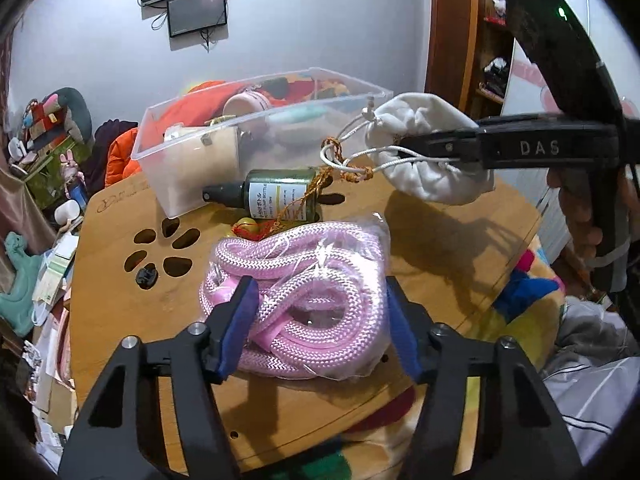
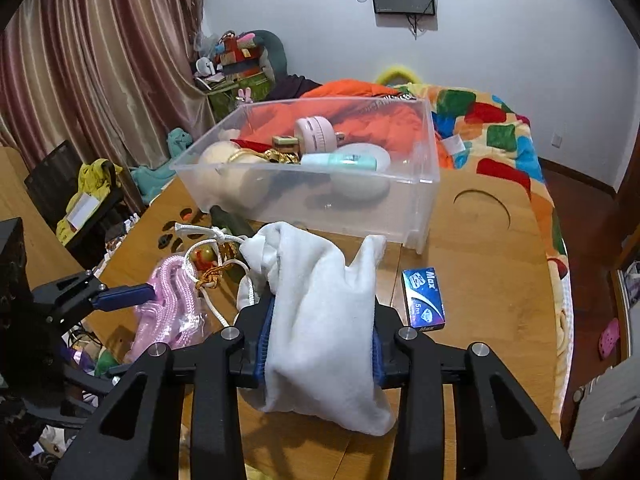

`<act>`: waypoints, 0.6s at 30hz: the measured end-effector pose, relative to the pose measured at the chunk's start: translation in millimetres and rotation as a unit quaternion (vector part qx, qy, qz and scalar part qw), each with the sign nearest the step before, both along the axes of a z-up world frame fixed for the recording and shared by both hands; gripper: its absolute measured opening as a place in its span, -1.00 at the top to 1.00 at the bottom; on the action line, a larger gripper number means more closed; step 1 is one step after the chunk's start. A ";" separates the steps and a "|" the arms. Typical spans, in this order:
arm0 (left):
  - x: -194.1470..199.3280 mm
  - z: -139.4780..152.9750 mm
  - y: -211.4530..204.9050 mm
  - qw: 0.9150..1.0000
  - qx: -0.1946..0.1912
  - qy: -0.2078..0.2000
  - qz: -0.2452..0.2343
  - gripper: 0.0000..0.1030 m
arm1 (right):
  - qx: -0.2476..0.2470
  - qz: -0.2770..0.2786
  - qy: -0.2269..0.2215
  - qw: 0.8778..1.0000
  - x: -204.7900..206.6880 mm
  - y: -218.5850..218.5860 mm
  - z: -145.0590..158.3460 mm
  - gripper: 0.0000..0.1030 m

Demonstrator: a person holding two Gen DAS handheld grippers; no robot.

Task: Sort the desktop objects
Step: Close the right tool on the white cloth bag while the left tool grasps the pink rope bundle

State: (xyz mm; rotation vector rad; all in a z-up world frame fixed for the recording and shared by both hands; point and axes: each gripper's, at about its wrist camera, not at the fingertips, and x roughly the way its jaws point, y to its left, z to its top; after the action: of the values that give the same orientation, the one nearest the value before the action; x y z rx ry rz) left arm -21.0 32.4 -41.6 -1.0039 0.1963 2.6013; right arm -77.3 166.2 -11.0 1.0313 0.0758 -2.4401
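Two grippers: both pinching soft goods.
Right gripper (image 2: 322, 344): blue pads squeeze a plush white pouch (image 2: 320, 304), lifted off the wooden table (image 2: 480, 280).
Left gripper (image 1: 320, 324): pads press a crinkly bag of braided pink rope (image 1: 296, 296) on the table.
Bin (image 2: 280, 184): clear plastic, rectangular, behind both.

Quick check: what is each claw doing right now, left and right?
Left claw: closed on the bagged pink rope.
Right claw: closed on the white drawstring pouch, held off the table.

white pouch (image 2: 320, 312) – pinched, right gripper (image 2: 322, 344) fingers (image 2: 265, 340)
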 end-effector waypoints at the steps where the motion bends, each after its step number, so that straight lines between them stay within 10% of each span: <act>1: 0.3 2.5 -2.9 1.000 0.007 0.001 0.000 -0.10 | 0.000 0.000 0.002 1.000 1.2 0.2 1.3 0.34; 8: 2.8 25.4 -17.1 0.999 0.042 0.002 -0.004 0.51 | -0.006 0.008 0.009 1.000 2.2 -0.6 8.6 0.34; 18: -6.1 12.8 -25.0 0.999 0.030 -0.029 0.009 0.51 | 0.028 0.052 -0.011 0.998 11.2 -30.3 -19.5 0.34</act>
State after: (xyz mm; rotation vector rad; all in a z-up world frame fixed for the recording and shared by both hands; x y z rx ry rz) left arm -27.1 7.4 -28.8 -1.0634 0.0945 2.5744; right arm -66.1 135.9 -30.5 1.0521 0.1869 -2.3441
